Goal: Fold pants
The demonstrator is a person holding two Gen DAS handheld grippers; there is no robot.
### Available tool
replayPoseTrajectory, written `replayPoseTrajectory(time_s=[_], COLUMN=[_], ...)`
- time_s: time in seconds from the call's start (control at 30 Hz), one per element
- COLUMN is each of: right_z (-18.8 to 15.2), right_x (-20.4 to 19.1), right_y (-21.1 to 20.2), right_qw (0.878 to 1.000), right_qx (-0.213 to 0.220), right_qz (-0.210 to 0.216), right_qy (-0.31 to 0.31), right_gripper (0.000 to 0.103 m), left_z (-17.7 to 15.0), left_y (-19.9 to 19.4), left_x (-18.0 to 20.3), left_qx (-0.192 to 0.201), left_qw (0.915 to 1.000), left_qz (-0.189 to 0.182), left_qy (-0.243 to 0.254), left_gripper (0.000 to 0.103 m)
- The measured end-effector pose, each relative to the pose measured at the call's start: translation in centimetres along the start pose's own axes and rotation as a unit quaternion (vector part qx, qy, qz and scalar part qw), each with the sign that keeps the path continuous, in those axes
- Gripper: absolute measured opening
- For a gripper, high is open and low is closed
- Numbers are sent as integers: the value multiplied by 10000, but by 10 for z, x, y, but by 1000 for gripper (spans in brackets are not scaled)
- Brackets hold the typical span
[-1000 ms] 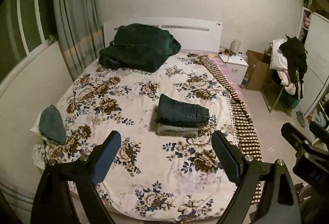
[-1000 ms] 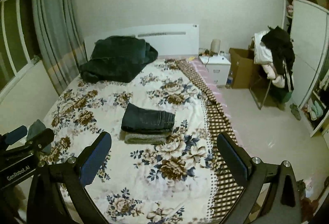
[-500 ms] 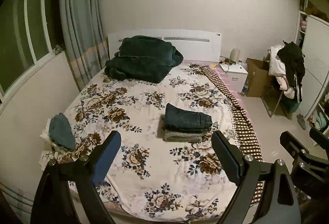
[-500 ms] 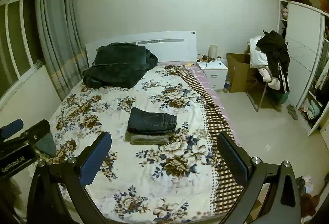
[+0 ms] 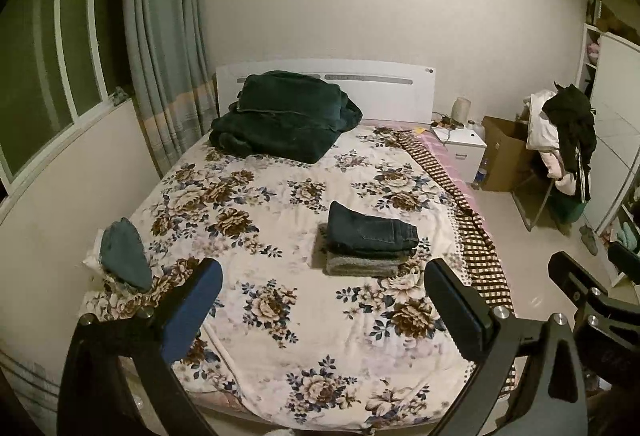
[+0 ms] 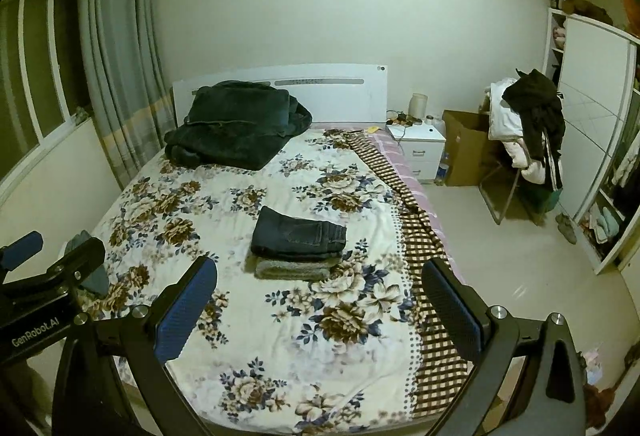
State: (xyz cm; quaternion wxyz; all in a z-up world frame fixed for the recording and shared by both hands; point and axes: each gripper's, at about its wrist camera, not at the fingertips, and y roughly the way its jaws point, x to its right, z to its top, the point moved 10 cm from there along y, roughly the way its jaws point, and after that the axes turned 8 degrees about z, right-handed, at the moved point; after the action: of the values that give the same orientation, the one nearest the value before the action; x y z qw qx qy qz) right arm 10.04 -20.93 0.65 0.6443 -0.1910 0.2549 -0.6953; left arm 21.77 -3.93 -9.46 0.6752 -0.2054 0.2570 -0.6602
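The folded jeans (image 5: 370, 232) look like dark denim, prob. medium-heavy and fairly stiff for cloth: they should hold a crease, not slip much, not fragile. They lie as a compact rectangular bundle on top of a grey folded garment (image 5: 362, 264), roughly mid-bed (image 5: 280, 336), toward the side w/ the checked border. In the right wrist view the same stack sits ahead, jeans (image 6: 298, 234) over the grey piece (image 6: 294, 268).

If the stack needs moving, best hold is prob. at the thick folded edges on both short ends, one tongs each, pinching all layers so the fold doesn't fall open. A grab at a single top layer would likely peel it apart. The grey item underneath looks softer, fuzzier, more floppy.

Looks: dark blue-black, seam and stitching visible along the top, edges squared, fold looks finished.

Left tongs (image 5: 320, 300) are spread wide, nothing between them, held well back from the stack. Right tongs (image 6: 320, 300) likewise spread, empty, apart from the stack.

A dark green blanket (image 5: 280, 115) is heaped by the headboard.
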Motion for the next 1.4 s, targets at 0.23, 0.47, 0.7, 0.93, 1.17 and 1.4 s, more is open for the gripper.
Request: replayPoseTrajectory(time_s=[0.23, 0.47, 0.7, 0.93, 1.17, 1.4], right_z=[-1, 1, 2, 2, -1, -9], right_x=[0, 1, 1, 1, 2, 6], right_y=[2, 2, 5, 10, 12, 17], right_qw=[10000, 10000, 10000, 9999, 9999, 9999], right_qx=[-14, 0, -41, -58, -93, -121], right_qz=[16, 25, 62, 95, 96, 115], right_qy=[2, 7, -18, -20, -11, 27], right_gripper=[103, 103, 103, 103, 103, 103], left_z=[-2, -2, -1, 0, -1, -2], left_y=[-4, -5, -4, -4, -5, -6], left_x=[-7, -6, -7, -8, -8, -11], left_qx=[-15, -21, -16, -30, -34, -46], left_qw=[9999, 9999, 9999, 9999, 9999, 9998], left_qz=[89, 130, 136, 139, 153, 177], left_qy=[-50, -48, -45, -44, -49, -46], left_gripper=[103, 103, 103, 103, 103, 103])
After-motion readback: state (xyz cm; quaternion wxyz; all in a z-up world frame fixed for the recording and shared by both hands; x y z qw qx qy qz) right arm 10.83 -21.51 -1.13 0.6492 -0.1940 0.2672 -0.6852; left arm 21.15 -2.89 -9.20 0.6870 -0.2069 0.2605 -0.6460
